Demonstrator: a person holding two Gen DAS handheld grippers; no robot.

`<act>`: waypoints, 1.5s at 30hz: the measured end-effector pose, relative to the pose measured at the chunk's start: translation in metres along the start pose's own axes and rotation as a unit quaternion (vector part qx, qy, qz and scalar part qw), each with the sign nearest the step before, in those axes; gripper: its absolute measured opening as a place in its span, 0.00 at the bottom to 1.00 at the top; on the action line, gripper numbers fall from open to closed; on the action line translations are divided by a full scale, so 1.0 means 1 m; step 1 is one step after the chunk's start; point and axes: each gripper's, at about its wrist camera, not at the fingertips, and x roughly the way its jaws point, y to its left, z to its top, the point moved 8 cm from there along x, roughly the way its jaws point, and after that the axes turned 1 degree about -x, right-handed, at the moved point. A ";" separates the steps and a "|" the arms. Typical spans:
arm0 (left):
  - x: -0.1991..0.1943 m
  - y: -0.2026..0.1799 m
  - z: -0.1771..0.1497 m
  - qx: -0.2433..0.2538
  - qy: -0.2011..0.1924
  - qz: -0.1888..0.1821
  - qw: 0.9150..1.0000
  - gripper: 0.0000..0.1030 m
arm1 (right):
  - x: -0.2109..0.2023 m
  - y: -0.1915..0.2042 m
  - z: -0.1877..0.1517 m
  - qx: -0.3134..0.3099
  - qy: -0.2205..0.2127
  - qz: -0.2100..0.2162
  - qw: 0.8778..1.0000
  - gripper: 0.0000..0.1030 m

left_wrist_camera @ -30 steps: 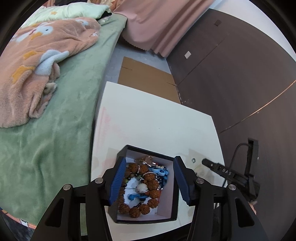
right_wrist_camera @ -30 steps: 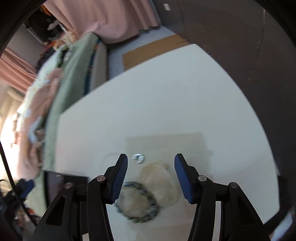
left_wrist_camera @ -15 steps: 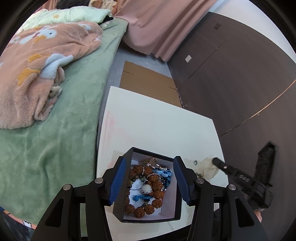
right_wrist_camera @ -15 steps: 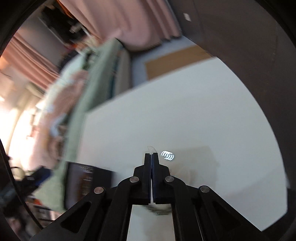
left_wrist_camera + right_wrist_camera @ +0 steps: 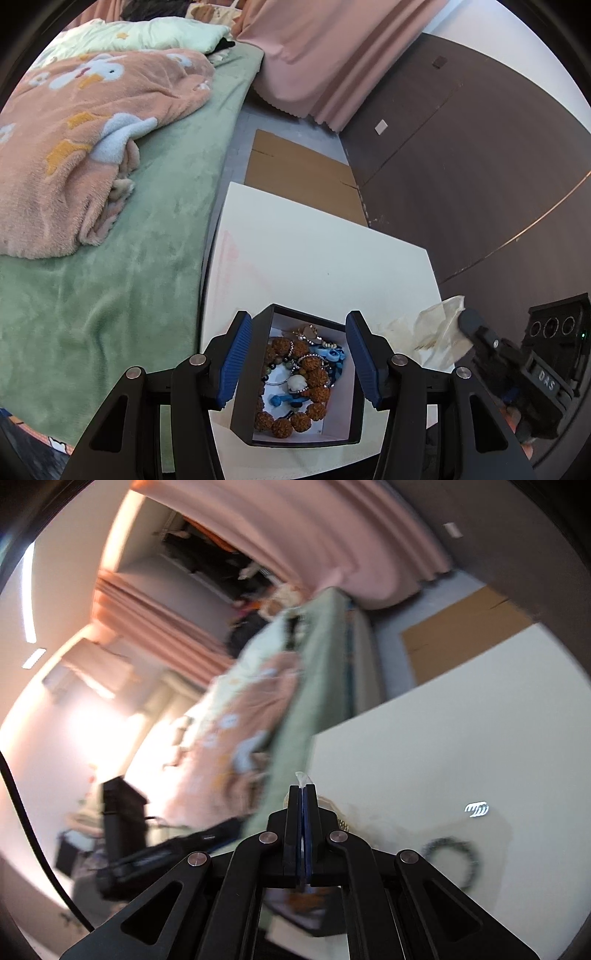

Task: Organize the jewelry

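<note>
An open black jewelry box [image 5: 243,373] with a white inside sits on the white table [image 5: 317,251] and holds brown bead bracelets [image 5: 314,373] and blue pieces. My left gripper [image 5: 299,358] is open, its blue pads on either side of the box. My right gripper [image 5: 303,788] is shut on a clear plastic pouch [image 5: 439,332], lifted above the table's right side; a sliver of the pouch [image 5: 301,777] shows at its tips. A dark chain bracelet [image 5: 452,853] and a small silver ring [image 5: 476,809] lie on the table.
A bed with a green cover [image 5: 110,288] and a pink blanket [image 5: 85,122] runs along the table's left. Flat cardboard [image 5: 299,173] lies on the floor beyond the table. A dark wall [image 5: 480,155] stands to the right.
My right gripper closed on the clear pouch and lifted it, swinging left toward the box. The chain bracelet stayed on the table. My left gripper rose slightly over the box.
</note>
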 end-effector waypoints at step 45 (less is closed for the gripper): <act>0.131 -0.120 -0.084 0.199 0.141 0.087 0.966 0.36 | -0.104 -0.118 -0.002 0.090 0.014 -0.145 0.985 0.66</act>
